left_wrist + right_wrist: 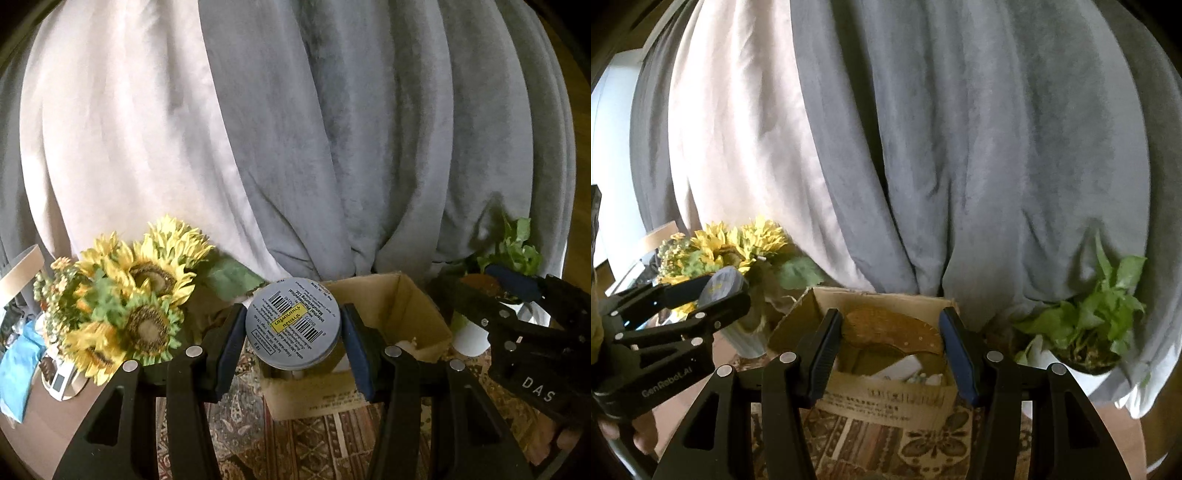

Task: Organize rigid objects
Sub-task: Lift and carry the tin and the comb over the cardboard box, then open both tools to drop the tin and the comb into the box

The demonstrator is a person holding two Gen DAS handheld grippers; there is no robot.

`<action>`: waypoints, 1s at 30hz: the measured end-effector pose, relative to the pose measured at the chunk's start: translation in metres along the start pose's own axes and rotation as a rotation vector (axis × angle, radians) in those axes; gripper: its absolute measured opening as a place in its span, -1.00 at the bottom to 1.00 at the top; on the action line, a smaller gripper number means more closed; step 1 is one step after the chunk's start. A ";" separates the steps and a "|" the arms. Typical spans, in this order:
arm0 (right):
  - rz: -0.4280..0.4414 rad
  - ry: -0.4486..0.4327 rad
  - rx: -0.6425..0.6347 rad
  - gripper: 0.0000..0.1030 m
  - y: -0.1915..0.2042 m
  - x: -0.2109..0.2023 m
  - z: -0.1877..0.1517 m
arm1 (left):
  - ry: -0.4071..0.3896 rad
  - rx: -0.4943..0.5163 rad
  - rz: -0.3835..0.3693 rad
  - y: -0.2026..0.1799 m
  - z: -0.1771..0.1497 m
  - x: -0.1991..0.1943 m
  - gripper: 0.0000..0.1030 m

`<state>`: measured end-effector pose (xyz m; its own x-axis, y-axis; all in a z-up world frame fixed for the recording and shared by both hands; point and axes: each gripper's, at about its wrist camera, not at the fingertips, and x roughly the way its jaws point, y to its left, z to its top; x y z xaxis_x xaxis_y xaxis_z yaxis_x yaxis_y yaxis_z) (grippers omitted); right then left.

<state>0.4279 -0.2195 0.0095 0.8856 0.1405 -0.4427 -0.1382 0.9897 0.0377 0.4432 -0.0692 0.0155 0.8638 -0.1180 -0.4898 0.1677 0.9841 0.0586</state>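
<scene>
My left gripper (293,328) is shut on a round grey tin (293,323) with a barcode label and a yellow sticker, held above the near left part of an open cardboard box (406,306). The same gripper and tin (722,286) show at the left of the right wrist view. My right gripper (890,347) is shut on a brown wooden half-disc piece (894,328), held over the cardboard box (886,398). The box holds some white items (901,369). The right gripper (517,288) also shows at the right of the left wrist view.
A vase of artificial sunflowers (129,306) stands left of the box. A green potted plant (1089,325) in a white pot stands to its right. Grey and white curtains (332,129) hang behind. A patterned cloth (886,443) covers the table. Clutter and a blue cloth (18,365) lie far left.
</scene>
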 end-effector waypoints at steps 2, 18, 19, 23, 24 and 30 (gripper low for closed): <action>0.004 0.015 0.002 0.08 -0.003 0.011 0.004 | 0.008 0.000 0.003 0.000 0.005 0.010 -0.01; -0.023 0.147 -0.033 0.08 -0.024 0.090 0.017 | 0.180 -0.028 -0.016 0.006 0.014 0.103 -0.01; -0.021 0.161 -0.031 0.08 -0.025 0.096 0.016 | 0.191 -0.026 -0.015 0.006 0.013 0.108 -0.01; -0.013 0.231 -0.028 0.08 -0.029 0.120 0.011 | 0.240 -0.016 -0.018 0.005 0.009 0.127 -0.01; -0.010 0.249 -0.026 0.08 -0.029 0.125 0.009 | 0.252 -0.014 -0.019 0.005 0.008 0.131 -0.01; 0.034 0.390 -0.001 0.08 -0.036 0.159 -0.002 | 0.367 -0.011 -0.046 0.002 0.002 0.163 -0.01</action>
<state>0.5726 -0.2333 -0.0642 0.6453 0.1514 -0.7488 -0.1649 0.9847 0.0569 0.5851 -0.0862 -0.0622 0.6275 -0.1084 -0.7710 0.1951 0.9806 0.0209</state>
